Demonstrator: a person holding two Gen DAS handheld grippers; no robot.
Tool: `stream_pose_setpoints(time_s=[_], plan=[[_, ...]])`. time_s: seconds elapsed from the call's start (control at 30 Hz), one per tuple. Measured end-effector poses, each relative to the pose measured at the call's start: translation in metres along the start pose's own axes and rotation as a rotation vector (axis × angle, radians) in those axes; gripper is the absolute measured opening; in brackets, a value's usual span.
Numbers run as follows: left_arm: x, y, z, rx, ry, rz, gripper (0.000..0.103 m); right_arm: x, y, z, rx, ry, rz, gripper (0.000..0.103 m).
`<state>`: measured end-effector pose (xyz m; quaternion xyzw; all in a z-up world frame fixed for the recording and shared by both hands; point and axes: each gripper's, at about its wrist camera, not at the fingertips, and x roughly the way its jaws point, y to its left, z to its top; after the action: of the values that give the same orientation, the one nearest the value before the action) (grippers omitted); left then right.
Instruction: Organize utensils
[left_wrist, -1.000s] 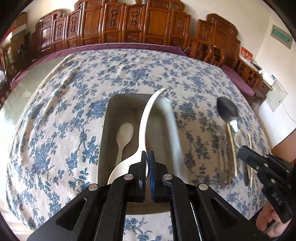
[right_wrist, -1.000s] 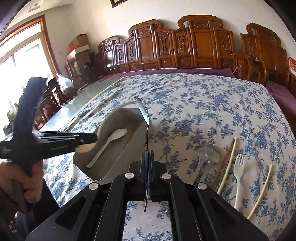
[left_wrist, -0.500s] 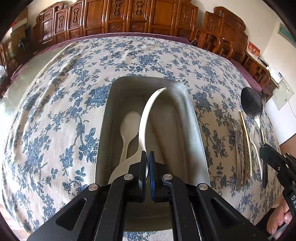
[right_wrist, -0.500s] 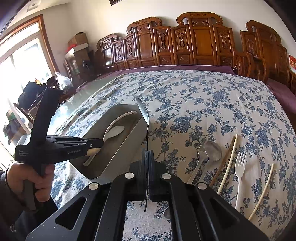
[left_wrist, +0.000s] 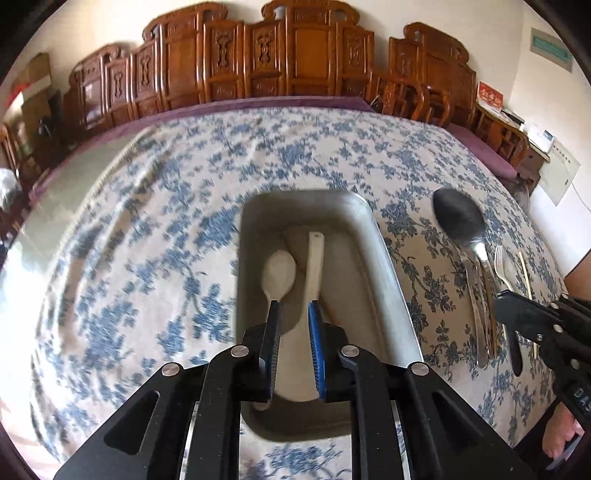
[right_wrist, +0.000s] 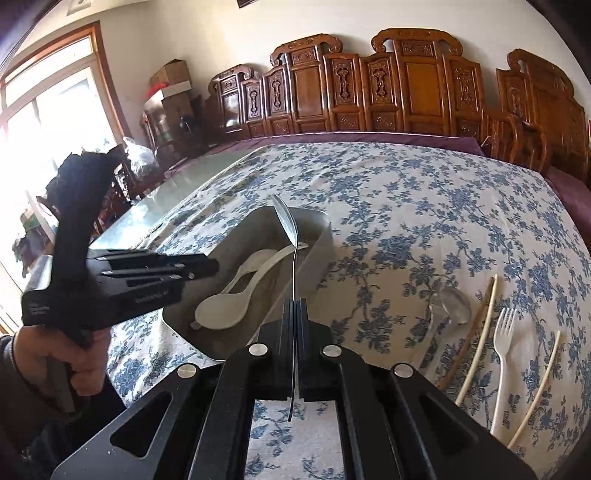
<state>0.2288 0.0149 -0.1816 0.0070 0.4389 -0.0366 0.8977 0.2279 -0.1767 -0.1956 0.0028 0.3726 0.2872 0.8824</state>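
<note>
Now two white plastic spoons lie overlapped in grey metal tray

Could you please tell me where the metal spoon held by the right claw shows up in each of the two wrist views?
Left wrist view: the metal spoon is at right, bowl dark, beside the metal tray, above the right claw.
Right wrist view: the spoon rises at centre from the shut claw, its bowl in front of the tray's far end.
Shared landmark: the tray with two white spoons inside.
</note>
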Motion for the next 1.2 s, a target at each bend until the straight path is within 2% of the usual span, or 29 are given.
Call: stream_pose_setpoints(time_s=[0.17, 0.43, 0.63, 1.0, 1.2], plan=[[-0.017, 0.014, -0.001, 0.017, -0.05, 0.024, 0.014, 0.008, 0.016, 0.005, 0.004, 0.009, 0.017, 0.003], [-0.027, 0.039, -0.007, -0.001, -0.087, 0.055, 0.014, 0.041, 0.041, 0.023, 0.028, 0.03, 0.049, 0.003], [-0.031, 0.049, -0.01, -0.008, -0.098, 0.063, 0.014, 0.071, 0.052, 0.035, 0.054, 0.063, 0.039, 0.003], [-0.028, 0.062, -0.015, -0.037, -0.083, 0.052, 0.014, 0.124, 0.051, 0.04, 0.08, 0.166, -0.038, 0.003], [-0.027, 0.063, -0.016, -0.04, -0.083, 0.049, 0.014, 0.13, 0.051, 0.037, 0.091, 0.188, -0.008, 0.006]])
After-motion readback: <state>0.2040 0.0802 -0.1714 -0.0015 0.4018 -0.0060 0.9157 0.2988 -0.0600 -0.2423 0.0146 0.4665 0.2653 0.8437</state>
